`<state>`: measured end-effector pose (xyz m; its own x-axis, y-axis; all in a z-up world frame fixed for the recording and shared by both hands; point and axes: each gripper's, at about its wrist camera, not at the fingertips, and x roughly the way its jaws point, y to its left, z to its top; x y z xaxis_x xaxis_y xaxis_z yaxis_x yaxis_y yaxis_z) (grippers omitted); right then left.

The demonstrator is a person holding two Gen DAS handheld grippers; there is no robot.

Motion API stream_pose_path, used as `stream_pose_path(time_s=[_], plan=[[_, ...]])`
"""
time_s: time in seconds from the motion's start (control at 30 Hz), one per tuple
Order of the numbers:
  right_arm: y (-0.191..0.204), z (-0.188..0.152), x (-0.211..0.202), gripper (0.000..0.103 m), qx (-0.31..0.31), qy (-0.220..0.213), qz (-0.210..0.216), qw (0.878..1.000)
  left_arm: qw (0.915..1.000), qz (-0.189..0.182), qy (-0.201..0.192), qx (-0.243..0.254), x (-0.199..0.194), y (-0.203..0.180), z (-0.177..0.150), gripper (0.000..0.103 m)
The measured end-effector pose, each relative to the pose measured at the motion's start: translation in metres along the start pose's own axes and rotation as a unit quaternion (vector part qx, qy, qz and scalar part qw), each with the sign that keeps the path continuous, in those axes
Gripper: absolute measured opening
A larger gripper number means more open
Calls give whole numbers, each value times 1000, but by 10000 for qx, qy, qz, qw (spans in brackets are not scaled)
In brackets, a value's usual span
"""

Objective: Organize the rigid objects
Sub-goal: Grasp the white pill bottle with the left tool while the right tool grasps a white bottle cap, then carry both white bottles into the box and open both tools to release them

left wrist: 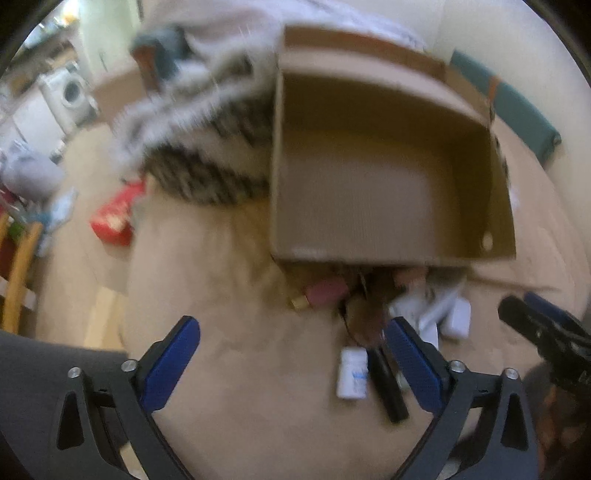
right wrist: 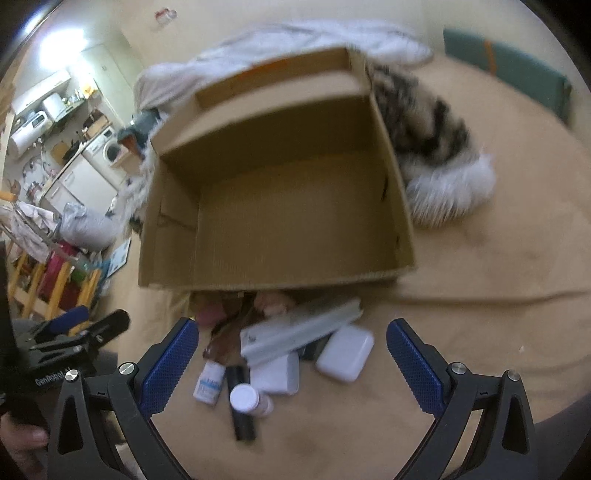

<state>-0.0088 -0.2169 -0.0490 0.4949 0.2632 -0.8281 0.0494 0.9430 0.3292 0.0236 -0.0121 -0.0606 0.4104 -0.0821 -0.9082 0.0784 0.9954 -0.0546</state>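
Observation:
An open cardboard box (right wrist: 173, 236) stands empty on the beige bed cover (right wrist: 480, 332). In front of its near wall lies a heap of small items: a grey rail (right wrist: 299, 332), a white case (right wrist: 345, 352), a white box (right wrist: 275, 373), a white-capped bottle (right wrist: 245, 398), a black tube (right wrist: 243, 428), a blue-labelled bottle (right wrist: 210, 384) and a brown piece (right wrist: 225, 332). My right gripper (right wrist: 291, 325) is open above this heap, holding nothing. My left gripper (left wrist: 291, 325) is open over bare cover, left of the labelled bottle (left wrist: 352, 373) and black tube (left wrist: 386, 384). A pink item (left wrist: 327, 291) lies by the box (left wrist: 369, 192).
A furry striped throw (right wrist: 424, 122) and a white cloth (right wrist: 314, 33) lie behind and beside the box. A teal cushion (right wrist: 509, 62) is at the far right. Off the bed's left edge are a red package (left wrist: 114, 218), a wooden rack (right wrist: 55, 284) and a washing machine (left wrist: 72, 92).

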Motion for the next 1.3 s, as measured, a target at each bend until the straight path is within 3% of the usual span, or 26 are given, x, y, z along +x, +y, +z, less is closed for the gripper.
stream_pose_path(time_s=[0.1,0.2,0.27,0.37,0.43,0.5,0.53,0.67,0.9,0.97,1.0,1.03,1.3], plan=[[-5,-2,11,103,118,226,-71,9997,9981,-189,583,75,24,-8,-7,72],[-7,-5,17,103,178,366,-40,9992,9928,-510,1076,147,44,-19,-14,66],[-8,-6,20,103,225,476,59,9986,9894,-551,1305,309,55,-29,-20,66],[-7,-9,26,103,310,715,417,9961,9843,-555,1619,439,70,-40,-29,54],[-7,-13,32,97,383,943,684,9925,9817,-549,1775,420,78,-42,-36,42],[-7,-16,41,80,517,1244,995,9859,9799,-528,1878,419,84,-43,-40,33],[-8,-19,45,78,606,1395,1115,9821,9789,-527,1930,419,86,-43,-42,24],[-2,-30,65,58,673,1873,1220,9724,9785,-573,1952,343,85,-37,-46,24],[12,-40,84,58,535,2211,1084,9677,9828,-375,1800,139,68,-13,-42,24],[13,-42,89,54,517,2238,1002,9681,9834,-343,1778,51,64,-2,-41,24],[14,-42,90,42,480,2225,970,9689,9836,-338,1770,11,64,0,-42,24],[14,-42,89,36,459,2192,952,9699,9842,-324,1742,-18,61,4,-41,24],[16,-40,78,28,325,1929,1058,9750,9900,-218,1373,-219,37,19,-41,24]])
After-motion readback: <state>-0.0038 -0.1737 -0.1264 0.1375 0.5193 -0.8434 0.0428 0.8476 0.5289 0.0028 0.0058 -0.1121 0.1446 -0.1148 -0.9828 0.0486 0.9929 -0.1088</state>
